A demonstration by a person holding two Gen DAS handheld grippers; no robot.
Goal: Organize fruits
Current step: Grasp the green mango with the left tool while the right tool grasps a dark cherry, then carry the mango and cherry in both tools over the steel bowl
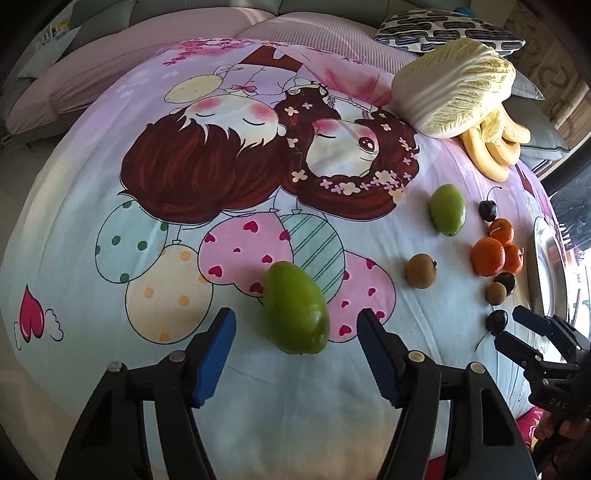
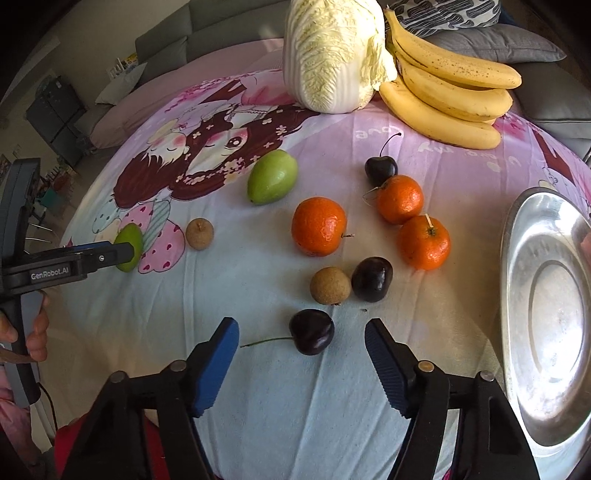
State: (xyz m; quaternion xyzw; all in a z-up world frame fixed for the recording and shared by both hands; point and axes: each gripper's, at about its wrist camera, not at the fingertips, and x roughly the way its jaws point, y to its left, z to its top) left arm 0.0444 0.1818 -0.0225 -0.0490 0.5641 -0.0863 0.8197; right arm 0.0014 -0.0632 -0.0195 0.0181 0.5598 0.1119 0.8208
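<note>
My left gripper (image 1: 297, 332) is open, its jaws on either side of a green mango (image 1: 297, 308) lying on the cartoon bedsheet. My right gripper (image 2: 301, 341) is open around a dark cherry (image 2: 311, 331) with a long stem. Beyond it lie a longan (image 2: 330, 285), another cherry (image 2: 371, 278), three tangerines (image 2: 319, 226), a third cherry (image 2: 381, 169), a second green mango (image 2: 272, 176) and a second longan (image 2: 199, 233). A steel plate (image 2: 546, 332) sits at the right. The right gripper also shows in the left wrist view (image 1: 506, 325).
A napa cabbage (image 2: 332, 55) and a bunch of bananas (image 2: 447, 96) lie at the far side of the bed, with pillows (image 1: 443, 29) behind. The left gripper shows at the left edge of the right wrist view (image 2: 122, 254).
</note>
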